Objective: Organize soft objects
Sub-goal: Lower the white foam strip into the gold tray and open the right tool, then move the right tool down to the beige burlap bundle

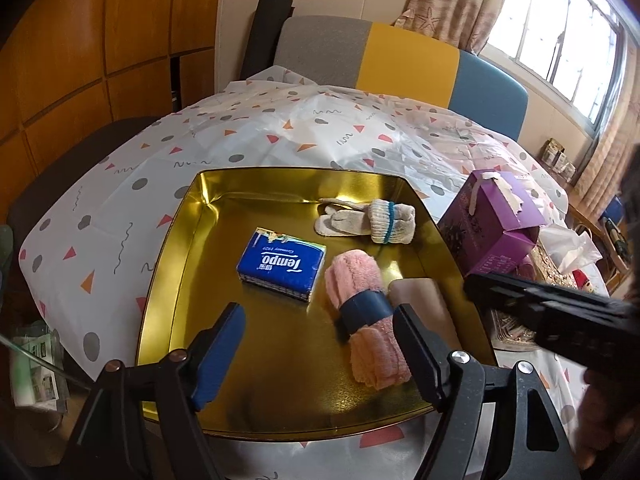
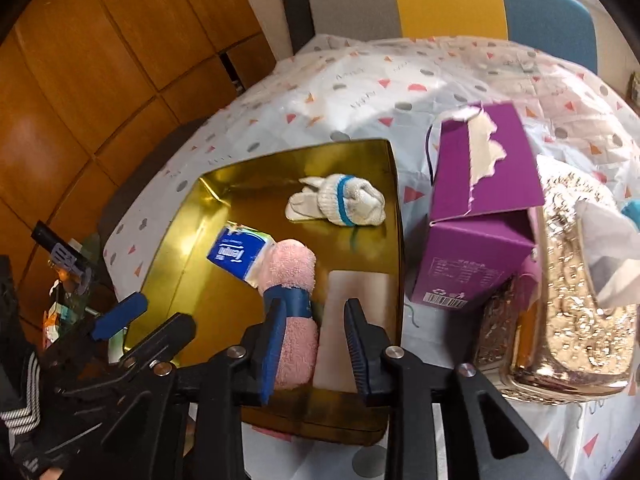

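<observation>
Since soft things gather in the gold tray, the rolled pink towel lies there; both grippers' jaws stand apart (gripping nothing).

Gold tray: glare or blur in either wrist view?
Left wrist: gold tray mirrors its far wall, window blown out, right gripper's body smeared at the right edge. Right wrist: tray glossy with bright patches, purple box top edge slightly motion-blurred; strong fisheye bending in both.

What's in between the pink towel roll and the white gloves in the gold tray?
Nothing: only bare gold tray floor lies between the pink towel roll and the white gloves, clearest in the left wrist view.
</observation>
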Demonstrator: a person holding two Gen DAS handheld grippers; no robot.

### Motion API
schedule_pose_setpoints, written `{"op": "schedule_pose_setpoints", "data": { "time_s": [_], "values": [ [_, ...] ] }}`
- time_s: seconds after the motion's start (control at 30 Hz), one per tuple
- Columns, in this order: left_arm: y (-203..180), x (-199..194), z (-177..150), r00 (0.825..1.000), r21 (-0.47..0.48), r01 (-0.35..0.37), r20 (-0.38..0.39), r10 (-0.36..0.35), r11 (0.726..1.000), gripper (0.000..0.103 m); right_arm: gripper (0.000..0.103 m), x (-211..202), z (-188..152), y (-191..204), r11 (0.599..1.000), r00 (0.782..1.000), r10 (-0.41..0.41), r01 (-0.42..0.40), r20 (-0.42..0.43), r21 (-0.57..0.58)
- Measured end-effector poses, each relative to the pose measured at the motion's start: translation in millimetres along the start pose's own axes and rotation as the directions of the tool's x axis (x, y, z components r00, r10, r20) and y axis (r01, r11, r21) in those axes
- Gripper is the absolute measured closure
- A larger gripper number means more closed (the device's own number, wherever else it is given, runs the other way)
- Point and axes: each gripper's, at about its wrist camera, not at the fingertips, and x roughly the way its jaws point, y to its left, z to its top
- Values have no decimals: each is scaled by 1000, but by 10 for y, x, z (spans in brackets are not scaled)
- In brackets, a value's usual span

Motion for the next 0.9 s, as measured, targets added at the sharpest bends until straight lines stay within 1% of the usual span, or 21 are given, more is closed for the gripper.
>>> {"op": "schedule_pose_setpoints", "data": {
  "time_s": [0.17,0.27,0.33,0.43,0.47,0.53,0.57,0.67,0.8,0.9],
  "values": [
    [-78,17,-5,1000,15,5,-17,-5,1000,25,74,-420,-61,-102,999,995,16,-12,95,-39],
    [-121,10,-1,1000,24,10,-16,-9,1000,24,74,-749,-150,-340,1000,988,14,-10,154,-25],
    [-166,0,1,1000,32,12,-11,-12,999,23,74,-956,-222,-584,1000,982,-12,8,188,20],
    [-242,-10,-2,1000,48,20,-10,-20,999,22,74,-1241,-357,-1091,989,973,-68,38,219,142],
    [-272,-11,-5,1000,54,24,-10,-23,998,21,74,-1320,-416,-1297,979,969,-107,63,224,193],
    [-325,-10,-9,999,61,36,-14,-35,998,20,74,-1396,-505,-1674,952,963,-166,101,211,288],
    [-355,-6,-13,999,66,40,-17,-39,997,20,74,-1403,-557,-1894,931,963,-189,113,193,347],
    [-436,3,-29,998,82,54,-28,-52,995,20,74,-1292,-661,-2360,880,967,-222,145,121,452],
    [-517,15,-54,997,102,66,-40,-63,993,19,72,-980,-718,-2740,833,982,-186,138,37,536],
    [-546,26,-66,996,105,75,-45,-71,992,19,70,-818,-693,-2854,822,989,-150,122,4,556]
  ]
}}
